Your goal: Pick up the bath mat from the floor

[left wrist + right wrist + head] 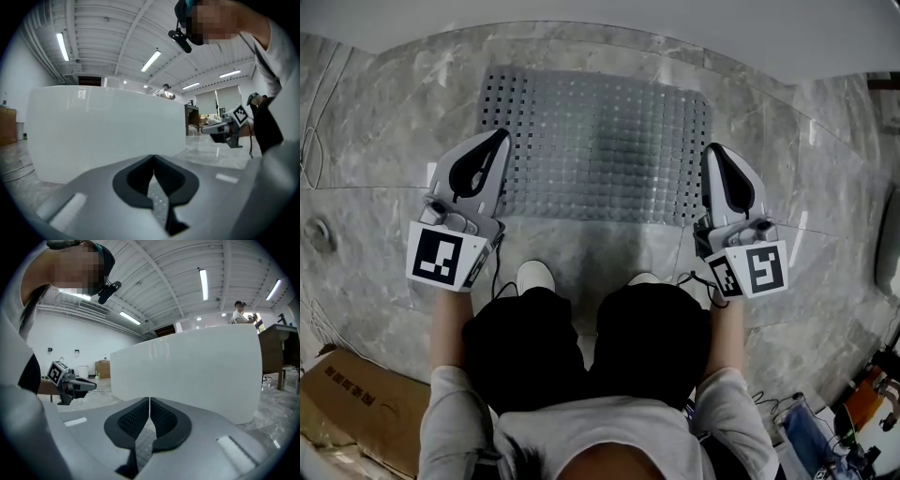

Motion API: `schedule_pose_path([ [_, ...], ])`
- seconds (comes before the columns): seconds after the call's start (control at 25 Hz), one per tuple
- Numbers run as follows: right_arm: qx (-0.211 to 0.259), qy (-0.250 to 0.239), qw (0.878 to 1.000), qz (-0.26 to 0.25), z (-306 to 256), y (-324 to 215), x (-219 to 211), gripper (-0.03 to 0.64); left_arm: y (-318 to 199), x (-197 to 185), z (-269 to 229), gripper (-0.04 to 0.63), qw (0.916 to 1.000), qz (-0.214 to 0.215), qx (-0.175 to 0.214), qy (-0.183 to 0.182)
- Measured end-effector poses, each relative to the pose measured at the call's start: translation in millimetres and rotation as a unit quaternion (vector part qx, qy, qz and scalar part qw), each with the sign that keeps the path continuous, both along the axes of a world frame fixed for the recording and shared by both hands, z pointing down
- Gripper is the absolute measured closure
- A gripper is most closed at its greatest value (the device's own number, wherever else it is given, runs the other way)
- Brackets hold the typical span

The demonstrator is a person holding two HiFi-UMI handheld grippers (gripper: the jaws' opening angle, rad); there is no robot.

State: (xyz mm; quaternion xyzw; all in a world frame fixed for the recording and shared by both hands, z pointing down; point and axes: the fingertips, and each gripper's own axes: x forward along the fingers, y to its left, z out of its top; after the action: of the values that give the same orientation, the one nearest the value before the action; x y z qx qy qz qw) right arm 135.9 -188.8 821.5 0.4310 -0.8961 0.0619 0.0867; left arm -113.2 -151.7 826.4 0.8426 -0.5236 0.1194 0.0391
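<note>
The grey, studded bath mat [600,141] lies flat on the marble floor in front of a white tub. In the head view my left gripper [499,138] is over the mat's left edge and my right gripper [712,150] is over its right edge. Both point toward the tub. In the left gripper view the jaws [153,159] are pressed together, and a strip of the mat [159,201] shows below through the gap. In the right gripper view the jaws [149,401] also meet, with mat texture [143,441] under them. Neither gripper holds anything.
The white tub [675,28] [108,131] [197,371] stands just beyond the mat. The person's shoes [534,275] are close behind the mat's near edge. A cardboard box [356,403] sits at the lower left; cables and gear [853,412] lie at the lower right.
</note>
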Motion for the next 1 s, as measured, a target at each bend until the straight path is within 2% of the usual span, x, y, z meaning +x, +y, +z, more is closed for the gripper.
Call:
schedule_pose_path([
  [0.12, 0.0, -0.004, 1.0, -0.005, 2, 3, -3, 0.603, 8, -1, 8, 0.595, 0.9998, -0.002, -0.013, -0.013],
  [0.32, 0.005, -0.003, 1.0, -0.005, 6, 1, -3, 0.594, 6, -6, 8, 0.594, 0.9998, -0.018, 0.004, -0.008],
  [0.48, 0.003, 0.001, 1.0, -0.004, 15, -2, 0, 0.586, 5, -16, 20, 0.594, 0.9994, -0.032, -0.012, -0.009],
  [0.64, -0.008, -0.006, 1.0, 0.011, 26, -5, 12, 0.571, 0, -34, 35, 0.594, 0.9975, -0.064, -0.03, 0.001],
  [0.84, -0.038, -0.026, 0.998, 0.04, 49, -12, 36, 0.542, -4, -49, 60, 0.577, 0.9948, -0.076, -0.053, -0.042],
  [1.0, -0.055, -0.025, 0.996, 0.06, 70, -14, 55, 0.523, -5, -60, 88, 0.55, 0.9907, -0.092, -0.087, -0.05],
])
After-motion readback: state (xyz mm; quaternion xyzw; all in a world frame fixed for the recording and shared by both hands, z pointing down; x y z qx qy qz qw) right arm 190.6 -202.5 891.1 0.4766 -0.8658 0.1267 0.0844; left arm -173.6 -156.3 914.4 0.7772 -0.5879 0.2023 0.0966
